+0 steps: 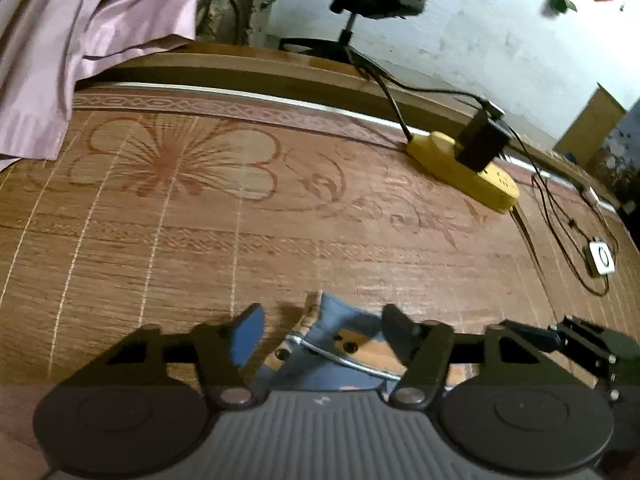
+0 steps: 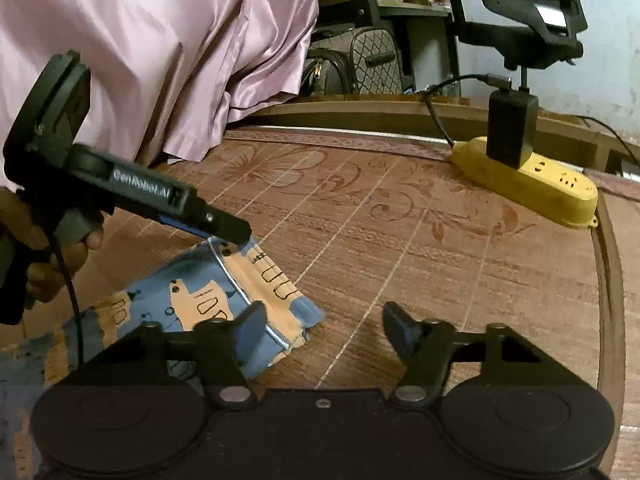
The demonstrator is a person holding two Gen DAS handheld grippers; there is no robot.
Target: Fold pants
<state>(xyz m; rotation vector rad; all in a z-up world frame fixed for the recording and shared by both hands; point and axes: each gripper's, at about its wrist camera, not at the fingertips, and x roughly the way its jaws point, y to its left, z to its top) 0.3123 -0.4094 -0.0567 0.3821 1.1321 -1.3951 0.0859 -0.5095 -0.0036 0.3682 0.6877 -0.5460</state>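
The pants (image 2: 200,296) are small, blue and orange with printed shapes and white piping. They lie bunched on the bamboo mat (image 2: 400,264) at the lower left. In the right wrist view, a hand holds my left gripper (image 2: 232,236) just over the pants' far corner. From the left wrist view, that corner (image 1: 332,340) lies between the jaws of the left gripper (image 1: 324,332), which stand wide apart and open. My right gripper (image 2: 326,324) is open too. Its left finger (image 2: 252,320) overlaps the pants' near edge, and its right finger is over bare mat.
A yellow power strip (image 2: 528,184) with a black adapter (image 2: 512,128) and cables sits at the mat's far right. Pink satin cloth (image 2: 160,40) hangs over the far left. An office chair (image 2: 528,8) and bags (image 2: 360,64) stand beyond the edge. A small white device (image 1: 602,260) lies on its cable.
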